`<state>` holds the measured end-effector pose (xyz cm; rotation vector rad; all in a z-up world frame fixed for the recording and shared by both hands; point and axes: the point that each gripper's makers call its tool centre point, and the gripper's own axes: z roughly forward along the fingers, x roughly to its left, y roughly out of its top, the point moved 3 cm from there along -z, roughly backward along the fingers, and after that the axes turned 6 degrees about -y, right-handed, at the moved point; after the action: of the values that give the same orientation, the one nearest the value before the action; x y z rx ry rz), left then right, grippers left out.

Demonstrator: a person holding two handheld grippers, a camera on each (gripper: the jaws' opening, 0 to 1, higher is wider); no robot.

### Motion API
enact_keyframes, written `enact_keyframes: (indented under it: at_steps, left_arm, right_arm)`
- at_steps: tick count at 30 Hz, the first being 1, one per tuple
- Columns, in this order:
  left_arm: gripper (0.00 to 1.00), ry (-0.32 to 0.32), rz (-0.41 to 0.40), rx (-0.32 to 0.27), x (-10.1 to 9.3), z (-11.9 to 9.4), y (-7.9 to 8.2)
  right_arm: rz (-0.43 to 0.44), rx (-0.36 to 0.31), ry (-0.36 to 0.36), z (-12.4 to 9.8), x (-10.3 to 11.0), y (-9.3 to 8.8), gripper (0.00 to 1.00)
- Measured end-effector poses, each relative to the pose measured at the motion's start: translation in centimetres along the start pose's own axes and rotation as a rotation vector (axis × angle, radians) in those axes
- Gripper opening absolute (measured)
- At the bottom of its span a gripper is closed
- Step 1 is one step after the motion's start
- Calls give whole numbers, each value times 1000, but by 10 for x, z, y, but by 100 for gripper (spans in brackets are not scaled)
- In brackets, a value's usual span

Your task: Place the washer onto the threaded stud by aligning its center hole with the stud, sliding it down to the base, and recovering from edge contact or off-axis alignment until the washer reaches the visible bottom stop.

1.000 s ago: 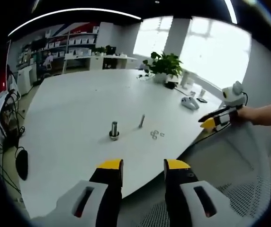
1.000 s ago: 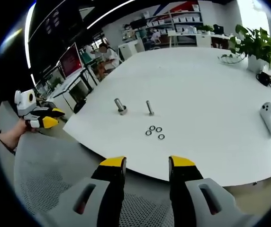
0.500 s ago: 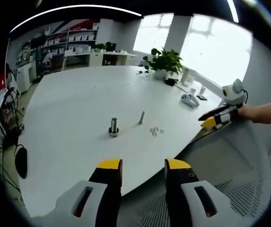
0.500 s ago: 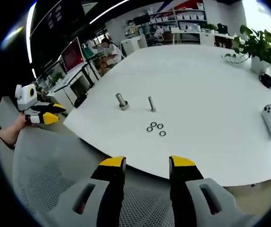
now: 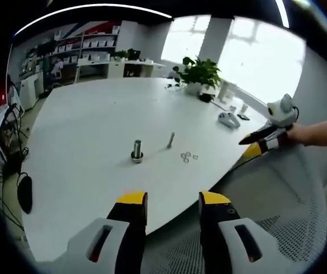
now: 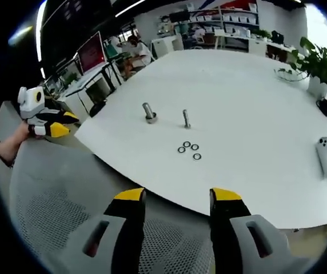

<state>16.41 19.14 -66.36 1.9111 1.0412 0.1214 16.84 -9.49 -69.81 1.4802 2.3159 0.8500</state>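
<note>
Two grippers, left gripper (image 5: 172,205) and right gripper (image 6: 178,202), are held wide apart and empty off the near edge of the white table (image 6: 255,114), where four washers (image 6: 188,149) lie unpicked just before the bare threaded stud (image 6: 186,119), so nothing is judged done.

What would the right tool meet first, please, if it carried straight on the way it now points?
Probably the near edge of the white table, past the mesh chair back below it. The open right tool points toward the washers and the slim stud beyond. Depth is unclear, so it might pass above the edge.
</note>
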Motion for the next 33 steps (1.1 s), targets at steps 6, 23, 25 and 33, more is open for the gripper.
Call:
enact_keyframes:
  at_steps: [6,23,25,33]
  left_arm:
    - [34,6,-3,6,2,0,-2]
    - [35,1,-5,18,4,0,-4]
    - [35,0,-10,18,4,0,-4]
    - [34,0,-10,27,4,0,-6]
  right_arm:
    - [-78,89,42,2,7,-7,48]
    - [-170,167,8,60,-13,26,45]
    - [-156,164,10,65,-13,29,45]
    - [-225,236,-29,95,-18,28,45]
